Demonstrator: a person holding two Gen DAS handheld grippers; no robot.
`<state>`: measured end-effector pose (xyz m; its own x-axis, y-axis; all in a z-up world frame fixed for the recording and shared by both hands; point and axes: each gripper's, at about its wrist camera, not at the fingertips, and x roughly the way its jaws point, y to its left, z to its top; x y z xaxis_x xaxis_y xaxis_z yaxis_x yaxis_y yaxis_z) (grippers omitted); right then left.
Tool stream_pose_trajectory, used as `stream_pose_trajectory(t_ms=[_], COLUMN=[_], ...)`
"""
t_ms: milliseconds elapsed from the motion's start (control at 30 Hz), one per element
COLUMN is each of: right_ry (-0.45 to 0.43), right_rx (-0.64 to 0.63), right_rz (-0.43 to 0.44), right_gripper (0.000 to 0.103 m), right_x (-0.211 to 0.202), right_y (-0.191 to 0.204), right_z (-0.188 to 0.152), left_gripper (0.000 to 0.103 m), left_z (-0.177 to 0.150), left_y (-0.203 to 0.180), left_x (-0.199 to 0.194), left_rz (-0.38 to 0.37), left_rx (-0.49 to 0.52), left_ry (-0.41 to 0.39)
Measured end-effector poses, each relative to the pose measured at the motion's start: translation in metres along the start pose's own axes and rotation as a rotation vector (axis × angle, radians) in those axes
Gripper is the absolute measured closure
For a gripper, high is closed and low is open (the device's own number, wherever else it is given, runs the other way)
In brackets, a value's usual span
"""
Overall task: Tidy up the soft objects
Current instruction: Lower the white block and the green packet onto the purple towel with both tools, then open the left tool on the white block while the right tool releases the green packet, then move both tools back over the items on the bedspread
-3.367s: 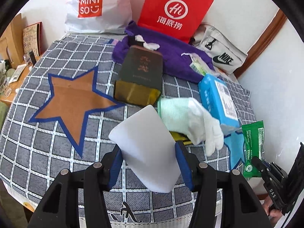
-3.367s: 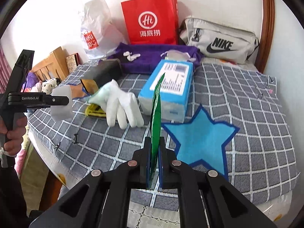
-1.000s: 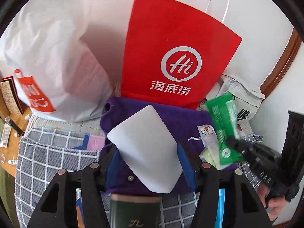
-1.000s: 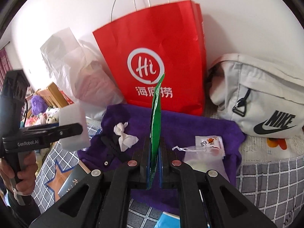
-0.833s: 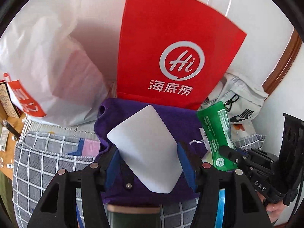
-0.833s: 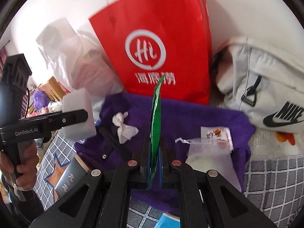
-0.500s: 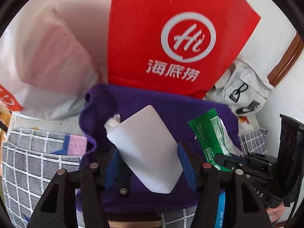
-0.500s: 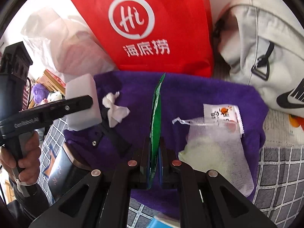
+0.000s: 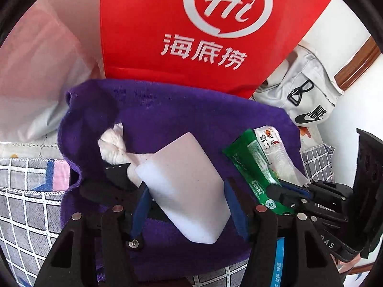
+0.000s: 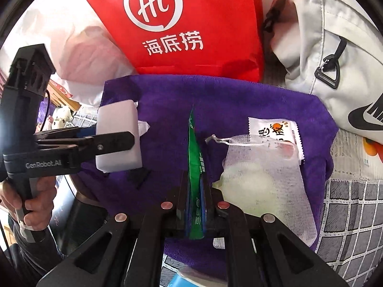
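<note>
Left gripper (image 9: 186,205) clamps white sponge block (image 9: 184,186), right gripper (image 10: 195,205) pinches green sachet (image 10: 195,167), both over purple towel (image 10: 239,100).

Behind the work area you have a red paper bag (image 10: 191,24) upright against the wall. A translucent white plastic bag (image 10: 79,45) sits to its left, a grey sling bag (image 10: 323,47) to its right. Grey checked bedcover (image 10: 347,210) underneath.

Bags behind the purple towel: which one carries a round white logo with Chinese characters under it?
The red paper bag, standing upright in the middle. The translucent white plastic bag is on its left, the grey Nike bag on its right.
</note>
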<state>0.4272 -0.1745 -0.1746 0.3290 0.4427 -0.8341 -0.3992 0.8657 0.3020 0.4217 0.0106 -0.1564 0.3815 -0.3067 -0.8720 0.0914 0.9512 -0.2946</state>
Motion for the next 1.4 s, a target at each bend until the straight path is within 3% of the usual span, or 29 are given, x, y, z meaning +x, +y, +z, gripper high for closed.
stream_pose_trajectory(t_ms=[100, 167, 267, 333, 500, 767, 900, 1033, 1133, 1267, 1400], right_ry=[-0.018, -0.038, -0.081, -0.112, -0.192, -0.256, -0.268, -0.274, -0.292, -0.285, -0.264], right_rx=[-0.012, -0.021, -0.033, -0.046, -0.047, -0.033, -0.044, -0.038, -0.032, -0.05, -0.093], right_rz=[-0.015, -0.022, -0.045, -0.065, -0.091, -0.129, -0.174, -0.151, -0.157, -0.155, -0.147], right_gripper=[0.093, 0.087, 0.07, 0.052, 0.037, 0.031, 0.028, 0.028, 0.028, 0.028, 0.028], right_x=[-0.007, -0.014, -0.028, -0.036, -0.052, -0.064, -0.071, -0.078, -0.086, -0.095, -0.104], right_y=[0.002, 0.003, 0.003, 0.003, 0.002, 0.001, 0.004, 0.012, 0.019, 0.035, 0.063], right_z=[0.0, 0.0, 0.001, 0.001, 0.002, 0.001, -0.001, -0.004, -0.013, -0.034, -0.066], left_gripper=[0.045, 0.045, 0.044, 0.044, 0.043, 0.029, 0.029, 0.029, 0.029, 0.029, 0.029], left_z=[0.0, 0.0, -0.002, -0.002, -0.003, -0.002, -0.002, -0.004, -0.012, -0.03, -0.052], left_y=[0.0, 0.0, -0.002, -0.003, -0.008, -0.015, -0.018, -0.022, -0.018, -0.01, -0.001], left_x=[0.005, 0.007, 0.012, 0.015, 0.021, 0.009, -0.011, -0.033, -0.051, -0.076, -0.105], left_rz=[-0.011, -0.019, -0.027, -0.032, -0.024, 0.029, 0.123, 0.167, 0.162, 0.09, 0.129], left_rx=[-0.004, -0.008, -0.005, -0.006, 0.005, 0.021, 0.039, 0.057, 0.042, 0.023, 0.028], left_ry=[0.014, 0.021, 0.034, 0.046, 0.041, 0.009, -0.04, -0.093, -0.138, -0.18, -0.232])
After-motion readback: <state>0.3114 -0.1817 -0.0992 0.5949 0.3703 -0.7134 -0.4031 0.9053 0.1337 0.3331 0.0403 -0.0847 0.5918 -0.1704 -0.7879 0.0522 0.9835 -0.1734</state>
